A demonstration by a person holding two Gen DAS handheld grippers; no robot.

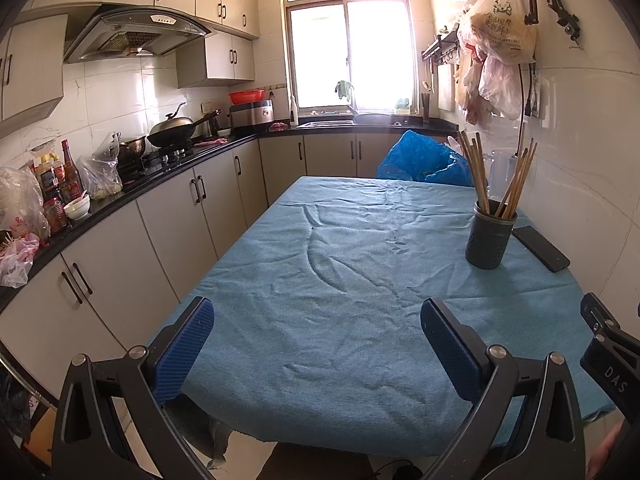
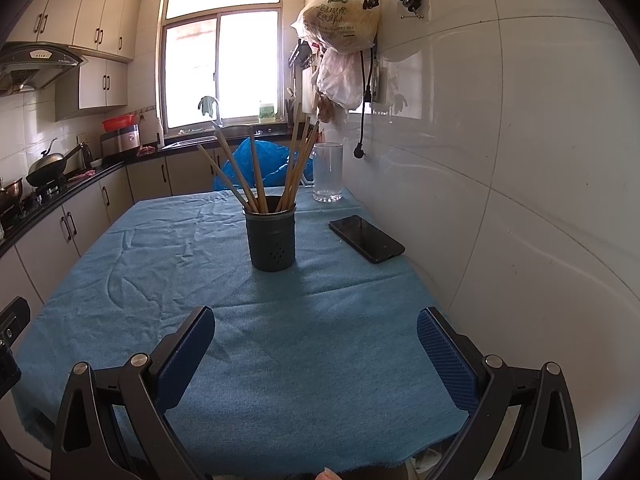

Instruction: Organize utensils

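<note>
A dark grey perforated utensil holder (image 2: pixel 271 235) stands upright on the blue tablecloth (image 2: pixel 168 264), holding several wooden chopsticks (image 2: pixel 256 176) that fan out of its top. It also shows in the left wrist view (image 1: pixel 488 236) at the right, with the chopsticks (image 1: pixel 476 172) in it. My right gripper (image 2: pixel 316 328) is open and empty, low over the near part of the table, well short of the holder. My left gripper (image 1: pixel 318 320) is open and empty over the table's near left part. Part of the right gripper's body (image 1: pixel 608 344) shows at the left view's right edge.
A black phone (image 2: pixel 366 238) lies on the cloth right of the holder, near the tiled wall. A clear glass jar (image 2: pixel 328 172) stands at the back right. A blue plastic bag (image 2: pixel 260 160) sits behind the table. Counter and cabinets (image 1: pixel 132 216) run along the left.
</note>
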